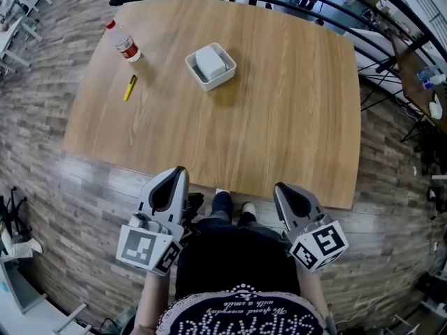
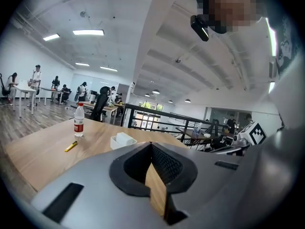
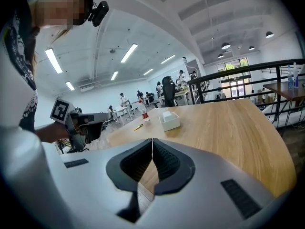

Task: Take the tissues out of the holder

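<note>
Tissues [image 1: 210,62] are sitting inside the white holder [image 1: 198,77] on the tabletop [image 1: 293,103], with a yellow pen [image 1: 130,88] and a bottle [image 1: 123,42] resting to the holder's left. I am holding my left hand-held gripper [image 1: 178,170] and right hand-held gripper [image 1: 281,186] closed and empty, well apart from the holder.

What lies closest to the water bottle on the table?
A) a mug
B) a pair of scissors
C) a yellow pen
C: a yellow pen lies near the water bottle, to the left of the white tissue holder in the head view.
</note>
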`<state>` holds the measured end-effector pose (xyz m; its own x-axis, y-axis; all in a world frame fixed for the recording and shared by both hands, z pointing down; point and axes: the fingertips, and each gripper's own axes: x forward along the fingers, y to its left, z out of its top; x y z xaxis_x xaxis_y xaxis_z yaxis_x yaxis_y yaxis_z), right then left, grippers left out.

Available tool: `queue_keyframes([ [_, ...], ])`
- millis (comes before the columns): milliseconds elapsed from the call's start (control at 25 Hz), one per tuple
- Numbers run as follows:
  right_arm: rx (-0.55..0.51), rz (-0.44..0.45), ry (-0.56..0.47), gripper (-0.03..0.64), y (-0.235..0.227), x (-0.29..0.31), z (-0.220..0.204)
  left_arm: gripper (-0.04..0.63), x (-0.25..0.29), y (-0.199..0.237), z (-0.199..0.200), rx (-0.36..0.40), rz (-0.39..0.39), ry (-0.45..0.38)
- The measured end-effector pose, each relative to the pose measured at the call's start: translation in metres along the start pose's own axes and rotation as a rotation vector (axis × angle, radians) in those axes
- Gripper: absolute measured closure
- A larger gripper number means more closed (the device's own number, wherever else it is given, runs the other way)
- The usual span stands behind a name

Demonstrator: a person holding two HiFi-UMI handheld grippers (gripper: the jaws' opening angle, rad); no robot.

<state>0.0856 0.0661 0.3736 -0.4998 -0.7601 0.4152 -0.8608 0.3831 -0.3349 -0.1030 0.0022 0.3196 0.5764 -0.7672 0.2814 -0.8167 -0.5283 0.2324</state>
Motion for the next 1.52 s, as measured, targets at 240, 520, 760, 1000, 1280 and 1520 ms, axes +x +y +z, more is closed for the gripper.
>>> queue_keyframes([
  [240, 0.0, -0.024, -0.009, 0.604, 0.005, 0.004, 0.001, 0.589, -0.003, 0.017, 0.0, -0.006, 0.006, -0.004],
  [520, 0.0, -0.039, -0.004, 0.604, 0.015, 0.01, -0.002, 0.589, 0.006, 0.02, 0.008, 0.001, -0.04, -0.022],
  [760, 0.008, -0.04, 0.004, 0.604, 0.018, 0.015, -0.005, 0.589, 0.008, 0.025, 0.008, -0.004, -0.045, -0.02],
  [1000, 0.02, -0.043, -0.005, 0.604, 0.018, 0.017, -0.003, 0.589, 0.011, 0.024, 0.006, -0.004, -0.058, -0.013],
  [1280, 0.003, -0.031, 0.003, 0.604, 0.019, 0.021, 0.002, 0.589, 0.012, 0.023, 0.005, -0.019, -0.06, -0.016],
  [1520, -0.026, -0.011, 0.022, 0.604, 0.015, 0.026, 0.006, 0.589, 0.015, 0.027, 0.002, -0.036, -0.03, -0.014],
])
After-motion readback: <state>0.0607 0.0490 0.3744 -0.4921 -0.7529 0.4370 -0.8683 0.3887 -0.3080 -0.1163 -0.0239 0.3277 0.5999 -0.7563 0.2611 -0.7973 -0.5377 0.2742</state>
